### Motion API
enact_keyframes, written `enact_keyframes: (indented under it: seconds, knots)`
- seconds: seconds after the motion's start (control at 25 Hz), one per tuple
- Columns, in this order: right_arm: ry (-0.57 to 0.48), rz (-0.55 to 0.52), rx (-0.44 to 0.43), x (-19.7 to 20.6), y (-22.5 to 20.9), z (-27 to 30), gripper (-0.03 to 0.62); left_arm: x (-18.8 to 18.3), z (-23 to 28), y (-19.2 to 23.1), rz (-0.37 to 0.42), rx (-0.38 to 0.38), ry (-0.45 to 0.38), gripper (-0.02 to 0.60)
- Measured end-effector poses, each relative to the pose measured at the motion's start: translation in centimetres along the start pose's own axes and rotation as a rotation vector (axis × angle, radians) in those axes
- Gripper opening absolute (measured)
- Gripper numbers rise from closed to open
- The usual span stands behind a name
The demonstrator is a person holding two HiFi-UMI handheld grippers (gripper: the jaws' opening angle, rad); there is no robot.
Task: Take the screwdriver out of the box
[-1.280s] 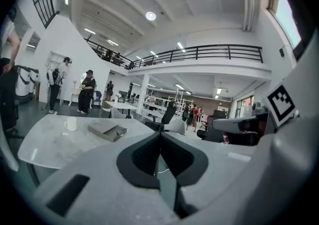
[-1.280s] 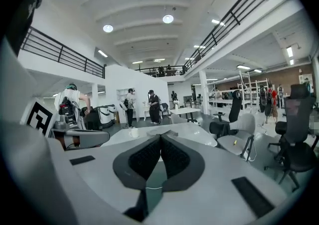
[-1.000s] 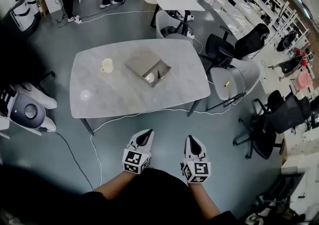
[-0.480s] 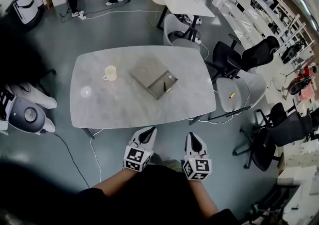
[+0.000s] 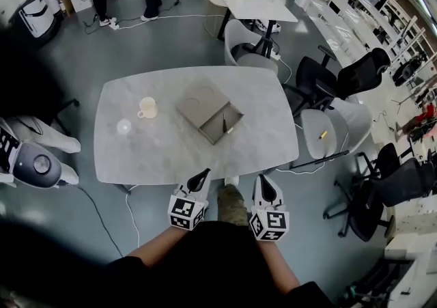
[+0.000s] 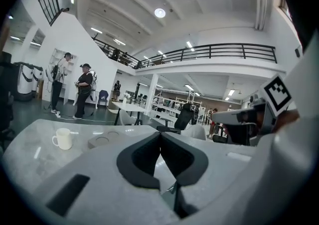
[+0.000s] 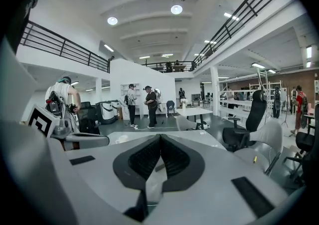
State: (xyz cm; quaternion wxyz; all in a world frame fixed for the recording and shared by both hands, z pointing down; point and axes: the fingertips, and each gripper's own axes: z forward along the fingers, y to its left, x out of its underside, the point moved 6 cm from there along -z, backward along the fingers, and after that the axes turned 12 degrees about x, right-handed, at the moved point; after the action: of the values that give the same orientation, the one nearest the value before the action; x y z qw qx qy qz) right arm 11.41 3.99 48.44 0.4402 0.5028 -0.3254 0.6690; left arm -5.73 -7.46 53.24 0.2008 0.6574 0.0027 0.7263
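Observation:
A grey cardboard box lies open on the grey table, its lid folded back to the left. Inside its open part lies the screwdriver, dark shaft with a yellowish end. My left gripper hovers just off the table's near edge, jaws shut and empty. My right gripper is beside it, also shut with nothing held. In the left gripper view the box shows low on the table past the shut left gripper. In the right gripper view the right gripper points across the table.
A cream mug and a clear glass stand on the table's left half. Office chairs crowd the right side, a white robot sits at the left. Cables run on the floor under the table. People stand at the far wall.
Both grippers and the view have moved forward toward the table; the grippers now sit at its near edge. Both stay shut. The box and mug have not moved.

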Motion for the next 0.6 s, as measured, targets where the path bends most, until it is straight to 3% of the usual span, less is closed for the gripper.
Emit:
enact_keyframes:
  seconds: [0.16, 0.32, 0.6]
  knots:
    - [-0.007, 0.009, -0.053, -1.1, -1.4, 5.4, 0.011, -0.6, 3.5, 2.3, 0.001, -0.044, 0.016, 0.017]
    - [0.008, 0.024, -0.109, -2.1, -3.2, 11.1, 0.011, -0.3, 7.8, 4.7, -0.045, -0.099, 0.048, 0.017]
    - [0.001, 0.004, -0.154, -4.3, -6.4, 19.0, 0.011, -0.3, 16.0, 8.4, -0.056, -0.162, 0.15, 0.017]
